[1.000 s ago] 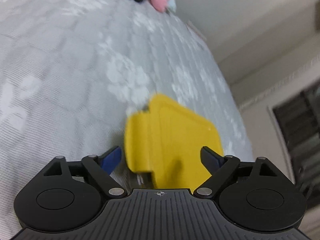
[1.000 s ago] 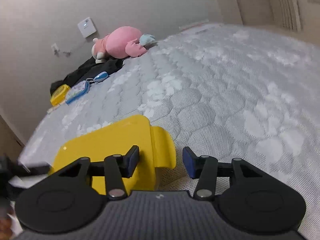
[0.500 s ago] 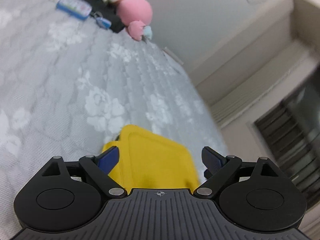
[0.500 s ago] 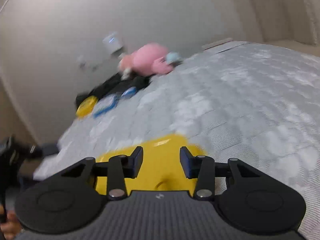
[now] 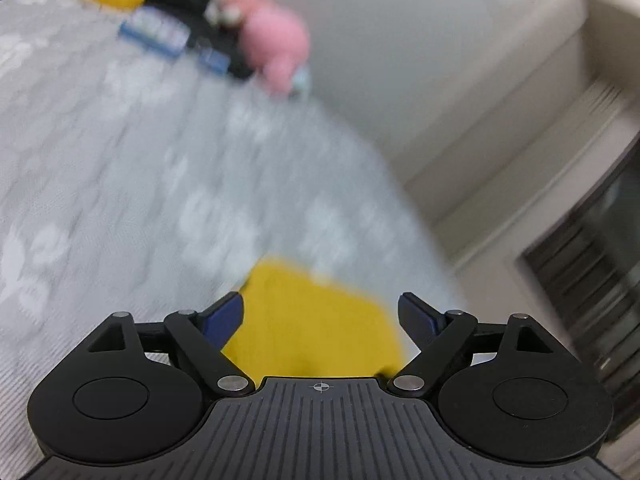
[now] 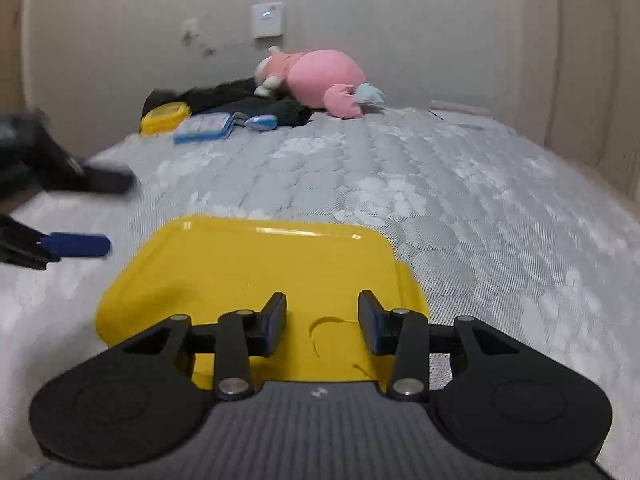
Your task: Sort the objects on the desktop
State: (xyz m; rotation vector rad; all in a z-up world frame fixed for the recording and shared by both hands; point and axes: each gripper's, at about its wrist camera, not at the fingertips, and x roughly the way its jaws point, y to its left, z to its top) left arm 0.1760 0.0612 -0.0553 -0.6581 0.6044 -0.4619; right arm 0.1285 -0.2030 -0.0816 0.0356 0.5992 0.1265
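A flat yellow lidded box (image 6: pixel 256 264) lies on the grey quilted mattress (image 6: pixel 460 208). My right gripper (image 6: pixel 323 324) hovers open over the box's near edge, nothing between its fingers. In the left wrist view, which is blurred, the same yellow box (image 5: pixel 316 320) shows between and beyond the spread fingers of my left gripper (image 5: pixel 322 314), which is open. The right wrist view shows the left gripper's blue fingertip (image 6: pixel 76 245) just left of the box, not touching it.
At the far wall lie a small yellow container (image 6: pixel 165 116), a blue-rimmed case (image 6: pixel 204 128), a small blue object (image 6: pixel 262 122), black cloth (image 6: pixel 240 100) and a pink plush toy (image 6: pixel 320 78). The mattress edge drops off at right (image 5: pixel 420 240).
The right gripper swung from the box's right edge to its middle and its fingers narrowed a little. The left gripper's view tilted up toward the far wall, with the box sliding lower in frame.
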